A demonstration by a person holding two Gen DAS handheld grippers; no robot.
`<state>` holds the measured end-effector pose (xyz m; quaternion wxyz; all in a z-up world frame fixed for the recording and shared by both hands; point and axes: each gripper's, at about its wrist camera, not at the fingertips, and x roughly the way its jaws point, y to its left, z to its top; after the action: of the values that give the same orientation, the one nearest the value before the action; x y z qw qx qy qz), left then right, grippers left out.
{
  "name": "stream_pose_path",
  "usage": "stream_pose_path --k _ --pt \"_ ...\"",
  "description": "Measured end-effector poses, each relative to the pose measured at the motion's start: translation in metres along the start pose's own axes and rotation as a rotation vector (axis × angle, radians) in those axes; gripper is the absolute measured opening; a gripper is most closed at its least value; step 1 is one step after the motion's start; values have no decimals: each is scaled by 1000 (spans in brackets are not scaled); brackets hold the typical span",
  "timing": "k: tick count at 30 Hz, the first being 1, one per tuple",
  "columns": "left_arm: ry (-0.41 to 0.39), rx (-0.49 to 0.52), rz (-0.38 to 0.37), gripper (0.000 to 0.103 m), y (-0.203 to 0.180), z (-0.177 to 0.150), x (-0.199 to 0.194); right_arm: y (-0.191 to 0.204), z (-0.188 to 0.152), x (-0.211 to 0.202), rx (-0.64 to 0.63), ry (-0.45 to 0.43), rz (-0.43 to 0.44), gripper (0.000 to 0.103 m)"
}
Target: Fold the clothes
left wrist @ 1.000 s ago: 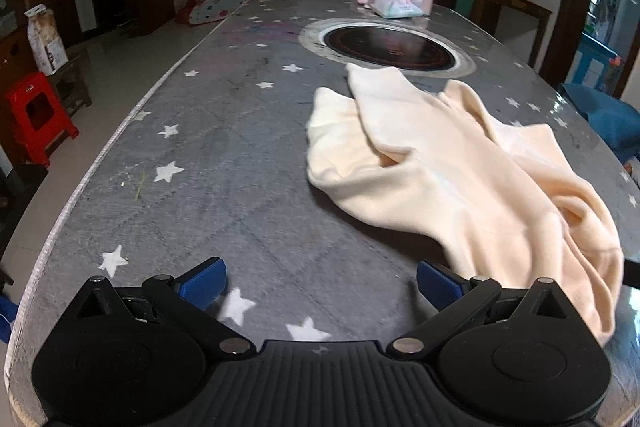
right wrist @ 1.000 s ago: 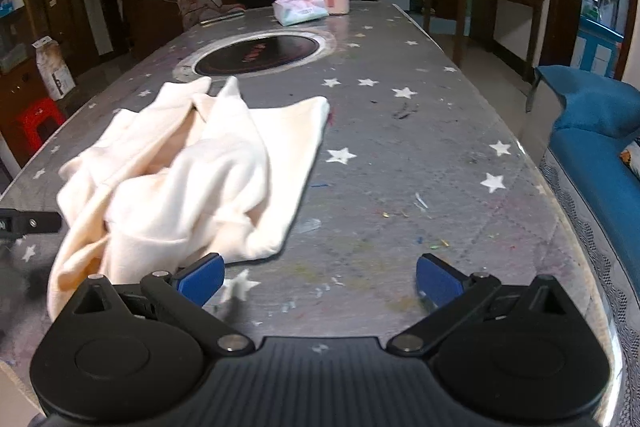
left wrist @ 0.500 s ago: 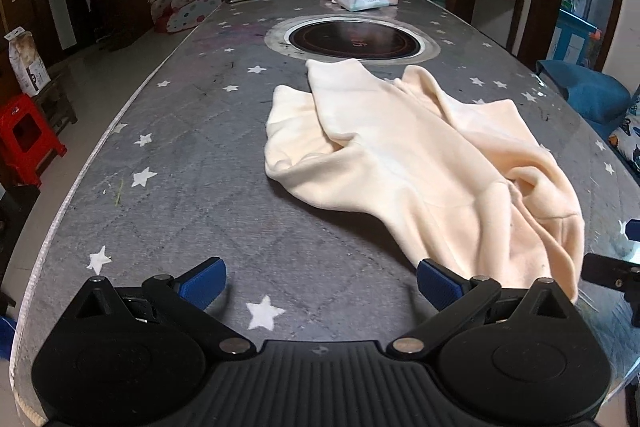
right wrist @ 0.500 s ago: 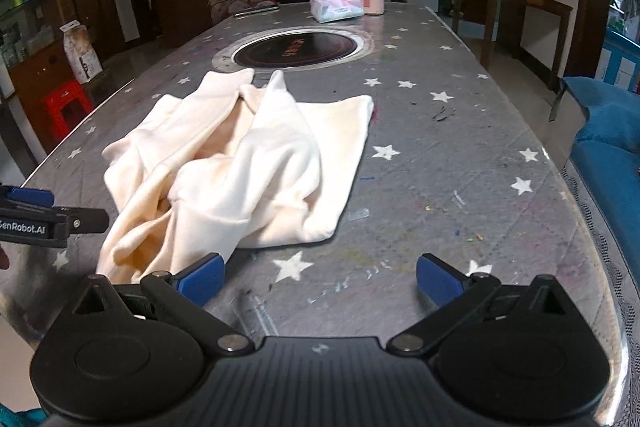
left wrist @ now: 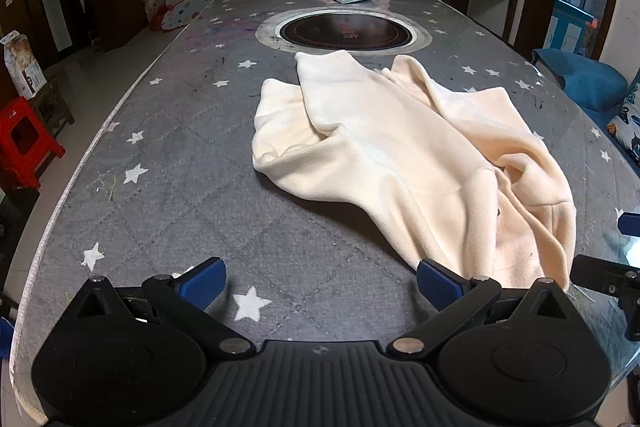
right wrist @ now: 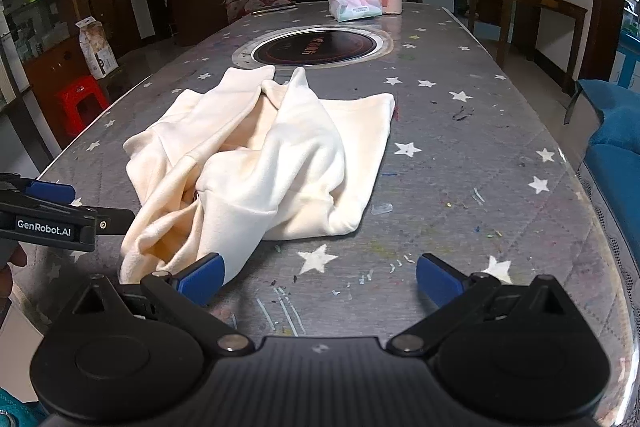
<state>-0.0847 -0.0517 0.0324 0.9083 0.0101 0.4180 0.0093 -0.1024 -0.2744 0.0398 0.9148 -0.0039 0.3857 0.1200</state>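
Cream fleece garment (left wrist: 404,151) lies crumpled and not yet folded on the starred table (left wrist: 168,155), while left gripper (left wrist: 320,285) and right gripper (right wrist: 318,277) wait with jaws apart, holding nothing.

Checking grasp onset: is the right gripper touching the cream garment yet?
Cannot tell. In the right wrist view the right gripper is open, its left fingertip overlapping the cream garment's near edge; overlap or contact is unclear.

Cream garment (right wrist: 260,155) lies crumpled on starred table (right wrist: 460,163)
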Motion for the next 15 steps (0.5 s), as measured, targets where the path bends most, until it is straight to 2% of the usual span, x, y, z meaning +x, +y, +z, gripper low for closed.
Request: stream_pose_path --k 15 --pt "4 9 -7 103 -3 -1 0 4 -2 2 -8 5 7 103"
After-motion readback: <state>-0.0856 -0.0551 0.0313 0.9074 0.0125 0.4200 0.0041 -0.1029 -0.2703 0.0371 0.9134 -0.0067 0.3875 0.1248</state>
